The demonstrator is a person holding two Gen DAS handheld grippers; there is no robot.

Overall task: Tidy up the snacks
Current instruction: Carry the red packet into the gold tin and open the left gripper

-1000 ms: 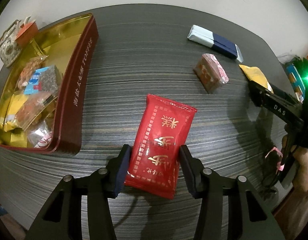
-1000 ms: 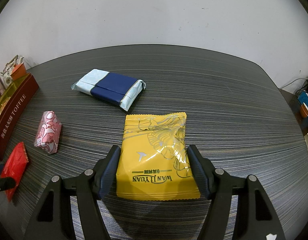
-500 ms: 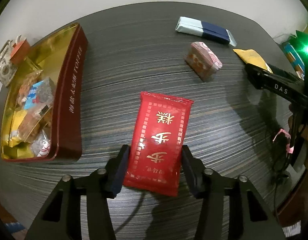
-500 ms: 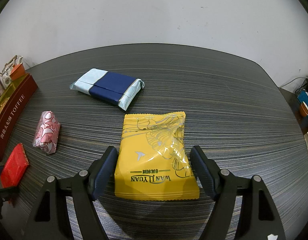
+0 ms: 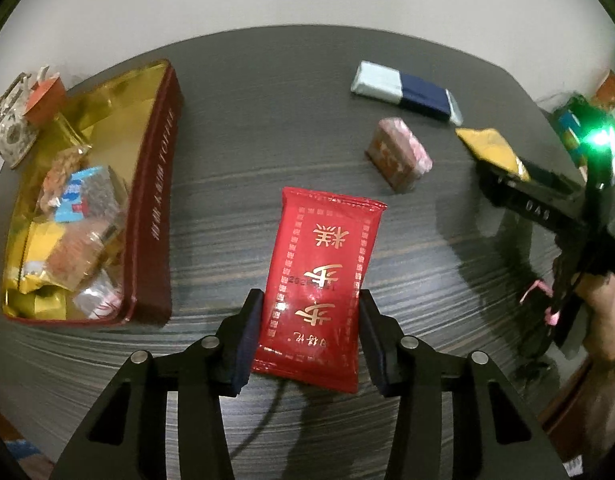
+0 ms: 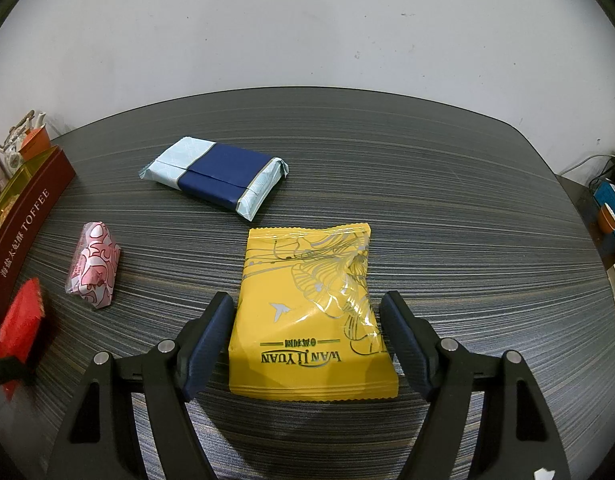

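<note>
Red foil catches the eye first: the red packet [image 5: 319, 292] sits between the fingers of the left gripper [image 5: 307, 332], both pads pressed against its long edges, so the jaws are closed down to the packet's width and have it pinched; from its shadow on the dark striped table [image 5: 267, 128] it looks lifted clear of the surface, though I can't be sure. The right gripper [image 6: 307, 340] is different: its jaws stand wide, one finger on each side of the yellow packet [image 6: 311, 312], with a visible gap at both flanks, so it holds nothing and the packet lies flat on the table. The toffee tin [image 5: 155, 184] waits to the left, already part filled with sweets, and that is where I would judge these snacks are meant to go. To do this step well, the left hand should carry the red packet level over the tin's maroon wall before letting go, aiming for the bare gold floor at the far end instead of the heaped near corner. The right should close squarely on the yellow packet's middle, as foil crinkles and slips under a skewed grip. The pink wrapped sweet [image 6: 93, 270] and the blue and white pack [image 6: 215, 176] lie apart, untouched.
</note>
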